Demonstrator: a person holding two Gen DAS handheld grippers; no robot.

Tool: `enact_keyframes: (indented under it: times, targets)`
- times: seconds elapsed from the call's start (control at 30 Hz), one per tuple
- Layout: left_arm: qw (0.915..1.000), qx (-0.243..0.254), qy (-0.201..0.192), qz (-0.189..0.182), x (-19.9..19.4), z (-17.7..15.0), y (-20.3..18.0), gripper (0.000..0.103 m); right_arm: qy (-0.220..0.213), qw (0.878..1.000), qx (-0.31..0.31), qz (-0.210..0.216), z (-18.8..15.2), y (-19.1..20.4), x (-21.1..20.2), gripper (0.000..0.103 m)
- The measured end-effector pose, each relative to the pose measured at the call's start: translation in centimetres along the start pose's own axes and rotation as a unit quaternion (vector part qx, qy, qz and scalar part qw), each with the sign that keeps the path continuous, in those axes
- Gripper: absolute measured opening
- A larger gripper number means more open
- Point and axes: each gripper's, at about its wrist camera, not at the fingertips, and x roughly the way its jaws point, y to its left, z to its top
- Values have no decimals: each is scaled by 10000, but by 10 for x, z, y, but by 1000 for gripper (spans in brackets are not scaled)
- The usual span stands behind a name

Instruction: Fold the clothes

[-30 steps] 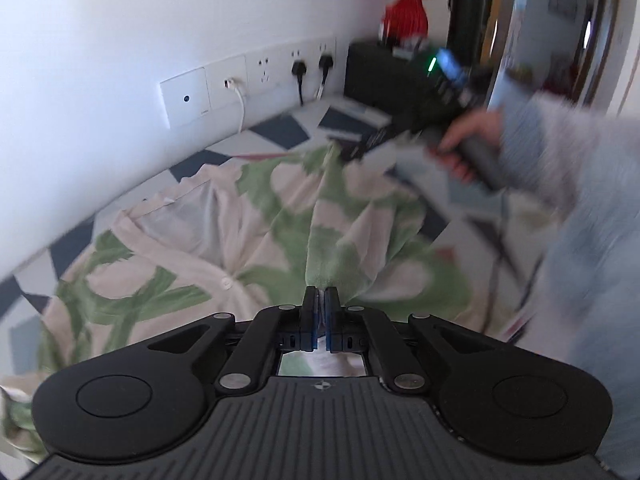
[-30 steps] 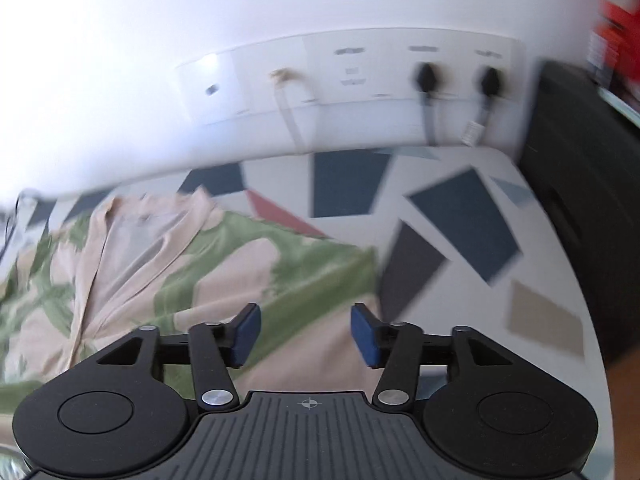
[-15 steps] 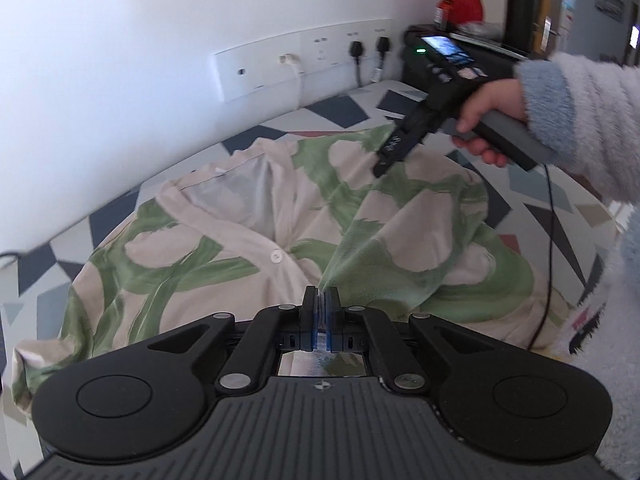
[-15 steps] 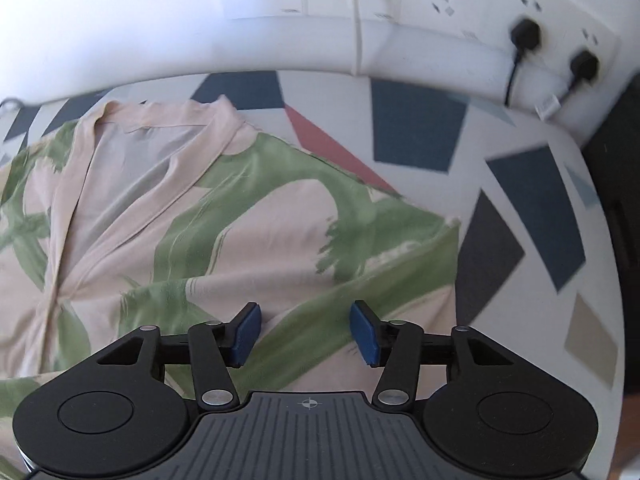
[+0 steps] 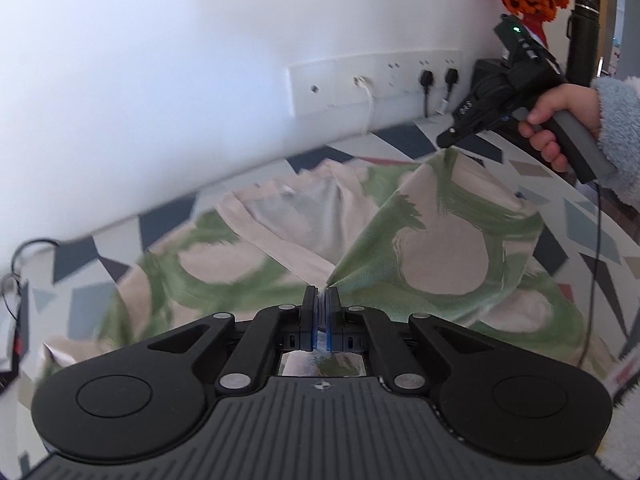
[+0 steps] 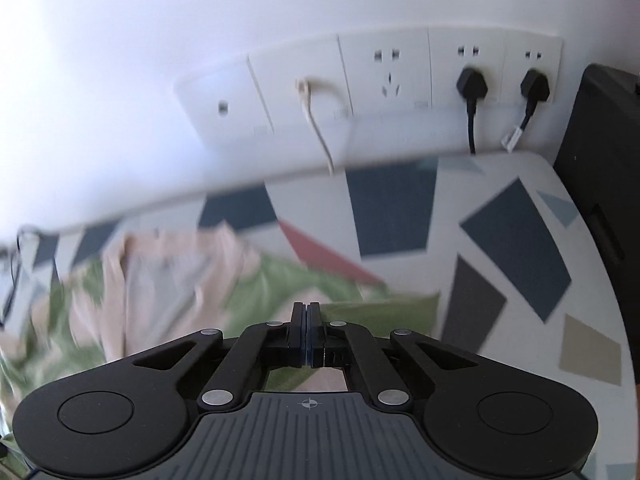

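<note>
Between both tools | shirt (image 5: 432, 240) edge stretched | left tool (image 5: 321, 294), right tool (image 5: 446, 142) clamped

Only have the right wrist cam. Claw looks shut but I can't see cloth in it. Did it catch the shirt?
Observer: Yes. In the left wrist view the right claw pinches a corner of the shirt, and the cloth rises to its tip in a peak.
Operator: Left claw?
Observer: The left claw is shut on a second fold of the shirt. A green edge runs taut from it up to the right claw.
Operator: Anything loose near my side?
Observer: A black cable runs down from below the right claw's handle, across the shirt's edge.
</note>
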Motion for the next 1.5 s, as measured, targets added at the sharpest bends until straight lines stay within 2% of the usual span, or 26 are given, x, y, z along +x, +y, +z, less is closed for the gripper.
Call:
enact_keyframes:
  times: [0.07, 0.13, 0.17, 0.2, 0.27, 0.3, 0.33, 0.37, 0.5, 0.57, 0.6, 0.7, 0.77, 0.87, 0.93, 1.07, 1.1, 1.13, 1.17, 1.2, 1.23, 1.33, 1.43, 1.5]
  targets:
    - [9997, -94, -147, 150, 11, 11, 16, 4, -229, 9993, -145, -240, 7, 12, 6, 0]
    - [9988, -350, -122, 318, 32, 20, 33, 4, -418, 9971, -315, -551, 15, 26, 16, 0]
    - [9979, -488, -79, 411, 43, 25, 42, 9, -482, 9957, -343, -707, 19, 31, 23, 0]
    - [9967, -647, -35, 492, 53, 29, 50, 27, -546, 9941, -318, -883, 20, 32, 30, 0]
    - [9922, -1098, 59, 581, 60, 30, 66, 51, -686, 9893, -236, -1262, 22, 32, 42, 6]
    - [9892, -1323, 106, 624, 64, 30, 73, 52, -700, 9877, -252, -1375, 21, 31, 45, 22]
    - [9856, -1547, 153, 668, 67, 30, 81, 52, -676, 9869, -307, -1436, 19, 30, 47, 32]
    - [9818, -1772, 209, 656, 69, 29, 88, 53, -650, 9872, -391, -1400, 16, 28, 46, 32]
    - [9631, -2618, 618, 99, 56, -1, 94, 64, -457, 9907, -850, -956, -6, 18, 29, 33]
    - [9442, -3157, 930, -86, 53, -25, 92, 65, -346, 9921, -901, -806, -18, 8, 18, 33]
    - [9293, -3519, 1096, -239, 52, -37, 91, 65, -280, 9930, -883, -731, -25, 3, 13, 33]
    - [8725, -4647, 1360, -660, 53, -75, 86, 65, -169, 9943, -854, -613, -46, -9, -2, 33]
    - [8427, -5183, 1288, -674, 54, -90, 84, 65, -186, 9939, -916, -589, -59, -12, -11, 33]
    - [8224, -5555, 1119, -505, 61, -96, 82, 65, -258, 9928, -1057, -497, -76, -11, -24, 34]
    - [8191, -5625, 1025, -471, 69, -93, 79, 65, -342, 9918, -1142, -461, -85, -11, -32, 45]
    - [8215, -5586, 1118, -260, 84, -85, 73, 64, -518, 9896, -1244, -498, -98, -16, -47, 48]
    - [8213, -5583, 1153, -217, 87, -84, 72, 60, -499, 9894, -1281, -477, -101, -17, -49, 48]
    - [8207, -5586, 1184, -202, 88, -82, 71, 51, -470, 9890, -1334, -439, -105, -18, -50, 48]
    - [8222, -5560, 1195, -222, 89, -80, 70, 22, -442, 9885, -1387, -401, -108, -19, -52, 49]
    - [8244, -5524, 1213, -220, 90, -78, 70, 9, -413, 9880, -1440, -362, -112, -19, -53, 51]
    - [8291, -5453, 1225, -141, 89, -74, 69, 8, -385, 9875, -1493, -324, -115, -20, -55, 54]
    - [8503, -5166, 998, 135, 80, -56, 67, 4, -267, 9840, -1736, -288, -126, -14, -53, 61]
    - [8744, -4818, 524, 232, 63, -25, 69, 4, -175, 9839, -1757, -293, -131, -9, -47, 61]
    - [8929, -4486, 8, 387, 42, 1, 73, 4, -140, 9852, -1683, -298, -132, -9, -43, 61]
